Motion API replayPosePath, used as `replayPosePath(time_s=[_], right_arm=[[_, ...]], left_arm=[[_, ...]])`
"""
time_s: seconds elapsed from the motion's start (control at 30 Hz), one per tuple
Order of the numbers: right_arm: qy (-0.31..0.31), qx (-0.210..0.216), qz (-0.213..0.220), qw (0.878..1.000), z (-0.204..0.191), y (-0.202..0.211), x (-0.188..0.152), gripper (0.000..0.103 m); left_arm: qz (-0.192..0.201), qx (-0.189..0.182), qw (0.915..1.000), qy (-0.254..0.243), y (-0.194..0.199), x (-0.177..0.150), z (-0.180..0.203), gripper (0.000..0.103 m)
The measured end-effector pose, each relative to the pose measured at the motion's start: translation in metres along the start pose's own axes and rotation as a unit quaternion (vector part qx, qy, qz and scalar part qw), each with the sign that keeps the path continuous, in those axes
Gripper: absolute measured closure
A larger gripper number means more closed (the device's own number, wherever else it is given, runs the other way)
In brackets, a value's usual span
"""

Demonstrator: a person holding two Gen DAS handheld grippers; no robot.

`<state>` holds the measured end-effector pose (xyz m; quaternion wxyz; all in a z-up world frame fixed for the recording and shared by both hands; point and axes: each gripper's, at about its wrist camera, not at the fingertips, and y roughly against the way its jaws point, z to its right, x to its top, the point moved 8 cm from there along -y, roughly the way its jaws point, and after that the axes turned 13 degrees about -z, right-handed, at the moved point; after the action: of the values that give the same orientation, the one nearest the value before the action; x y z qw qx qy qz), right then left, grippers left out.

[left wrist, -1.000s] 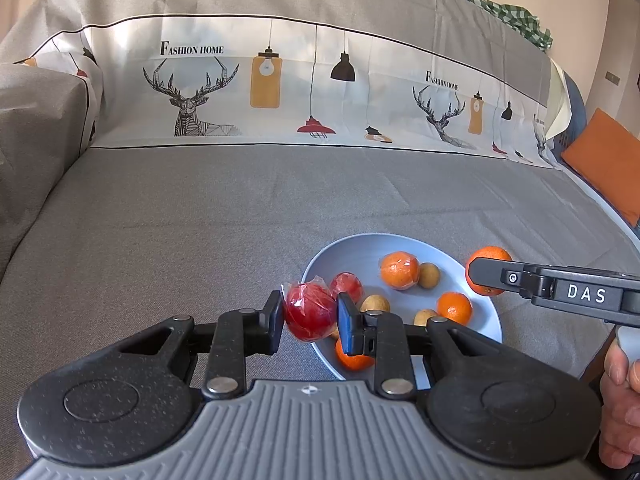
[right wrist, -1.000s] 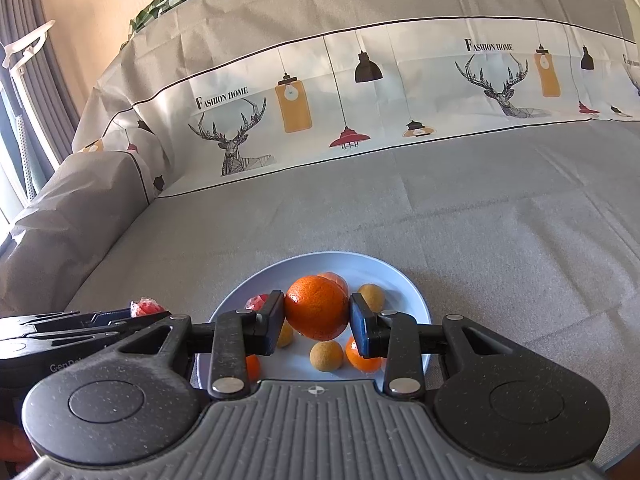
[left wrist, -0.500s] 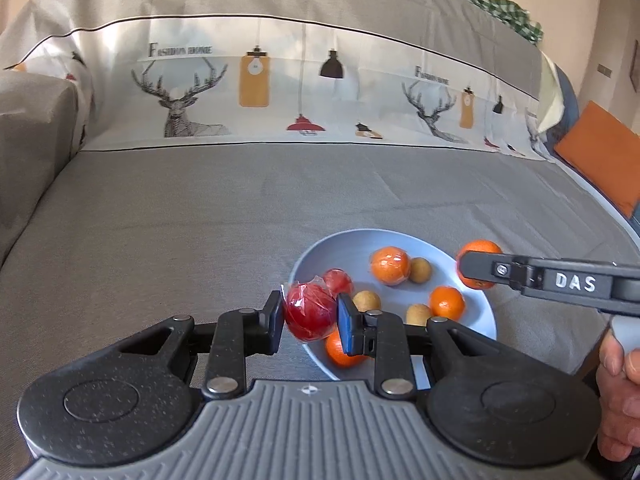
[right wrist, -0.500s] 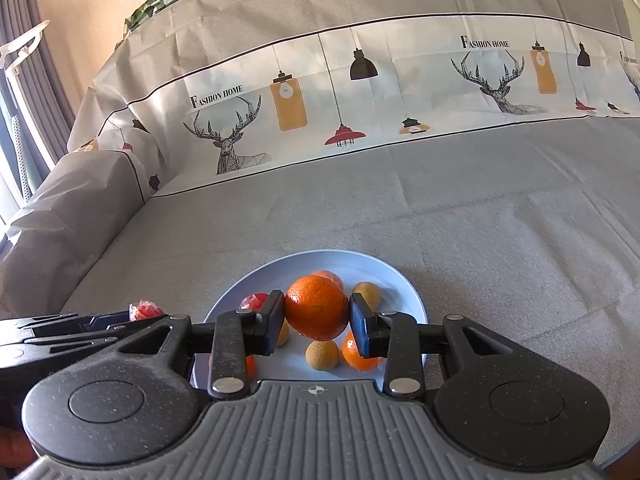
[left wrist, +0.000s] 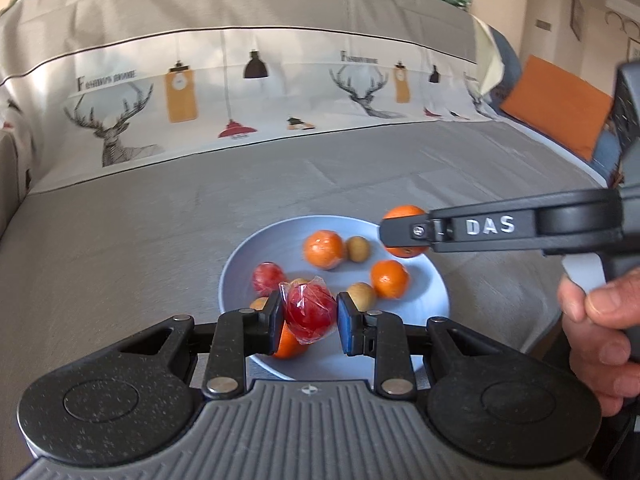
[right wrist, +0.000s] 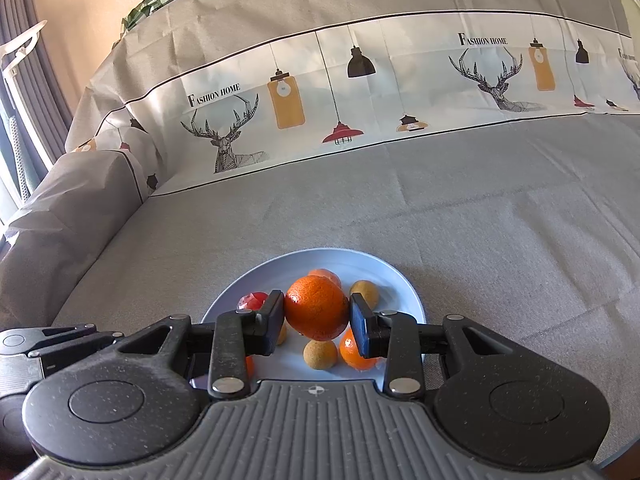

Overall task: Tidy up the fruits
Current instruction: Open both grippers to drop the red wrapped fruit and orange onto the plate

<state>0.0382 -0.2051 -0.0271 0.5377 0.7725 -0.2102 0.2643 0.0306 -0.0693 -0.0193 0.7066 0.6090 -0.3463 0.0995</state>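
Observation:
A pale blue plate (left wrist: 240, 264) on the grey cloth holds several oranges and small brown fruits, plus one red fruit (left wrist: 267, 278) in plastic wrap. My left gripper (left wrist: 308, 317) is shut on another red wrapped fruit (left wrist: 310, 312), held over the plate's near left part. From the right, my right gripper (left wrist: 402, 232) reaches over the plate's far right rim, with a hand (left wrist: 600, 320) on its grip. In the right wrist view, the right gripper (right wrist: 318, 316) is shut on a large orange (right wrist: 317, 307) above the plate (right wrist: 380, 264).
The grey cloth (right wrist: 480, 220) has a white printed band of deer and lamps at the back. A grey covered bolster (right wrist: 60, 208) lies at the left. An orange cushion (left wrist: 556, 108) sits at the far right. The left gripper's body (right wrist: 48, 344) shows at the lower left.
My left gripper has moved right with the red wrapped fruit, from the plate's left rim to over the plate, and has rolled a little. The right gripper and its orange have stayed put.

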Motion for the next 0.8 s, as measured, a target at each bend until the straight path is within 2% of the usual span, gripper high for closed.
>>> replayPosePath(time_s=[0.23,0.33,0.43,0.53,0.73,0.8], right_arm=[[0.004,0.0,-0.004,1.0,-0.001,-0.001,0.0,0.066],[0.004,0.003,-0.014,1.0,-0.002,-0.004,-0.001,0.064],[0.005,0.0,-0.015,1.0,-0.002,-0.005,-0.001,0.055],[0.003,0.0,-0.015,1.0,-0.002,-0.005,-0.002,0.055],[-0.003,-0.007,-0.014,1.0,0.001,-0.003,-0.003,0.044],[-0.004,-0.011,-0.013,1.0,0.002,-0.001,-0.004,0.04]], left_arm=[[-0.001,-0.006,0.9999,-0.015,0.0,-0.001,0.006,0.072],[-0.001,-0.009,0.9998,-0.015,-0.001,0.0,0.005,0.069],[0.0,-0.007,0.9999,-0.011,-0.001,0.002,0.003,0.064],[0.0,-0.005,1.0,-0.005,0.0,0.002,0.0,0.063],[0.002,0.01,0.9999,0.002,0.003,0.002,-0.004,0.04],[0.003,0.018,0.9998,0.006,0.005,0.002,-0.005,0.027]])
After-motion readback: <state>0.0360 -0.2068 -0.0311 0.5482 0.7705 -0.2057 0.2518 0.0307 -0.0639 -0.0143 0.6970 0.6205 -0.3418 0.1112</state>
